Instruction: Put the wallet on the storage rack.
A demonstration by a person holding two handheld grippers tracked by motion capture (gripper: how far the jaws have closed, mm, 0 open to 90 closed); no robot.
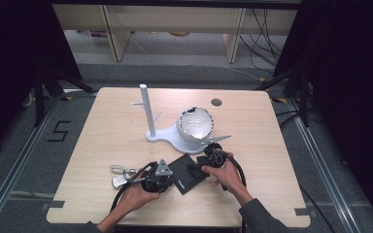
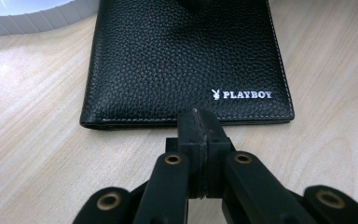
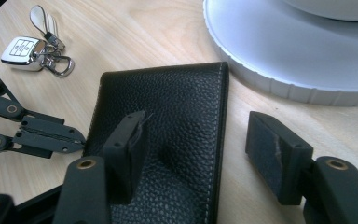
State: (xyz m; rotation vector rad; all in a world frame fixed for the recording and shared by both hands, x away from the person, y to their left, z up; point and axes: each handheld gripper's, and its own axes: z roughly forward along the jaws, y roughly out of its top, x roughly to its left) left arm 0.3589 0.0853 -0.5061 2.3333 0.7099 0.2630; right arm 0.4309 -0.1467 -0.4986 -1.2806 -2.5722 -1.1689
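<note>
A black leather wallet point(image 1: 187, 174) point(image 2: 182, 60) point(image 3: 177, 107) lies flat on the wooden table near the front, between my two grippers. My left gripper point(image 1: 171, 178) point(image 2: 198, 116) is shut with nothing in it, and its tips sit at the wallet's near edge. In the right gripper view it lies at the left, tips point(image 3: 74, 135) against the wallet's side. My right gripper point(image 1: 197, 166) point(image 3: 198, 126) stands open astride one long edge of the wallet. One pad point(image 3: 133, 135) rests over the leather. The other point(image 3: 265, 140) is on the bare table beside it.
A car key with a ring and strap point(image 1: 121, 177) point(image 3: 32, 49) lies left of the left gripper. A white stand point(image 1: 148, 109) with a post and pegs rises behind the wallet; its round base point(image 3: 284, 56) point(image 2: 28, 18) carries a pale bowl point(image 1: 195, 124).
</note>
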